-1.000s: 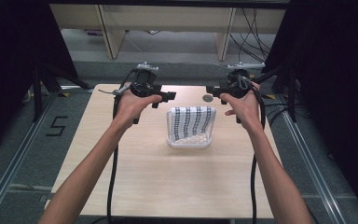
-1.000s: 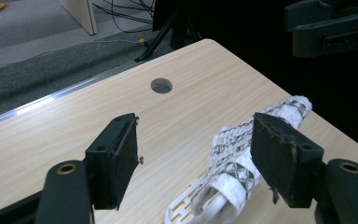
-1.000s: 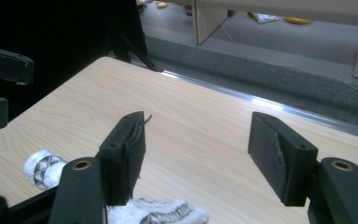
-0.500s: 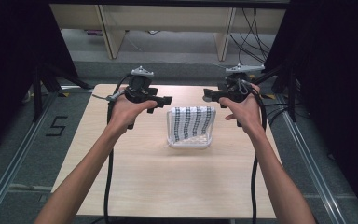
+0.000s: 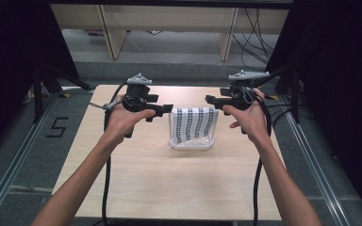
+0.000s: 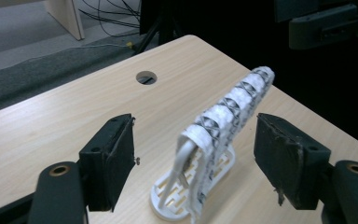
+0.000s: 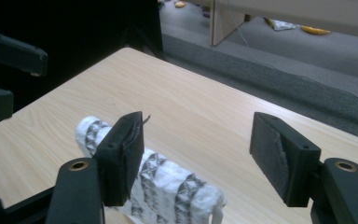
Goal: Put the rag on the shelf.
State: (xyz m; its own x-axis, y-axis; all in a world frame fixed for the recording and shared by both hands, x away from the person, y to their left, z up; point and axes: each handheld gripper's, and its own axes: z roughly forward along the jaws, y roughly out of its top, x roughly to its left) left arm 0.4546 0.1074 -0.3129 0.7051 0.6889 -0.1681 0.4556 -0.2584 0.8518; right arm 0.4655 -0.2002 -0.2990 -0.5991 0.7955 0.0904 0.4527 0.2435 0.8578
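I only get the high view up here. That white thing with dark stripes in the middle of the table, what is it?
Observer: A white cloth with a dark geometric pattern, draped over a white plastic rack that stands upright on the pale wooden table.
Operator: Are the black pincers open?
Observer: Yes. The left gripper has its jaws wide apart, the cloth's near edge between them, untouched.
Operator: And the other one?
Observer: The right gripper is open too; the cloth lies low behind its left jaw.
Operator: Anything else on the table?
Observer: A small round hole near the far edge.
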